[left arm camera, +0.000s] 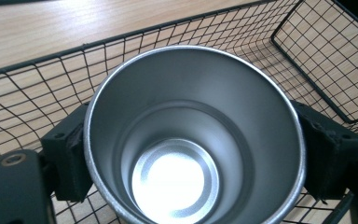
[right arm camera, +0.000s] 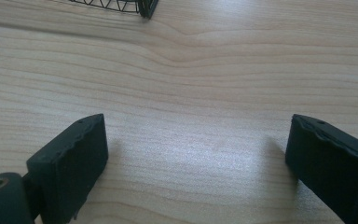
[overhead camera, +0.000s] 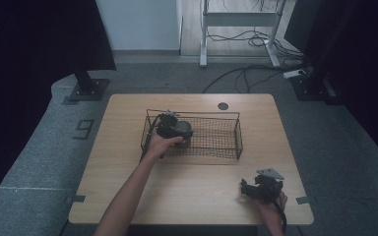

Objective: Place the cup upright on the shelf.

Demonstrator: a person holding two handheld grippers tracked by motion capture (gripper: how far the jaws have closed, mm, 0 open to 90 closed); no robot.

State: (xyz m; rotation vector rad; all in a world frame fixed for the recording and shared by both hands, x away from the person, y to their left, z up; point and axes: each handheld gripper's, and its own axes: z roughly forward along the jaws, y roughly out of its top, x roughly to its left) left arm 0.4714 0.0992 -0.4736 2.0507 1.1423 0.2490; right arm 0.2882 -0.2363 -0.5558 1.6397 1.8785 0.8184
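Left hand-held gripper [overhead camera: 174, 129] clamps the steel cup [left arm camera: 193, 140] between its pads, inside the wire basket's [overhead camera: 216, 147] left end; right hand-held gripper [right arm camera: 198, 158] gapes, empty, over the near-right desk [overhead camera: 192, 187].

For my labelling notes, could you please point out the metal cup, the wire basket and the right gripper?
metal cup [left arm camera: 177, 177]: left gripper view, its shiny inner bottom.
wire basket [overhead camera: 215, 132]: high view, its bare mesh floor.
right gripper [right arm camera: 196, 154]: right gripper view, midway between its open jaws.

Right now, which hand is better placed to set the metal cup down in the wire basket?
Left: its tongs already clamp the cup inside the basket. The right tongs rest open, apart on bare table.
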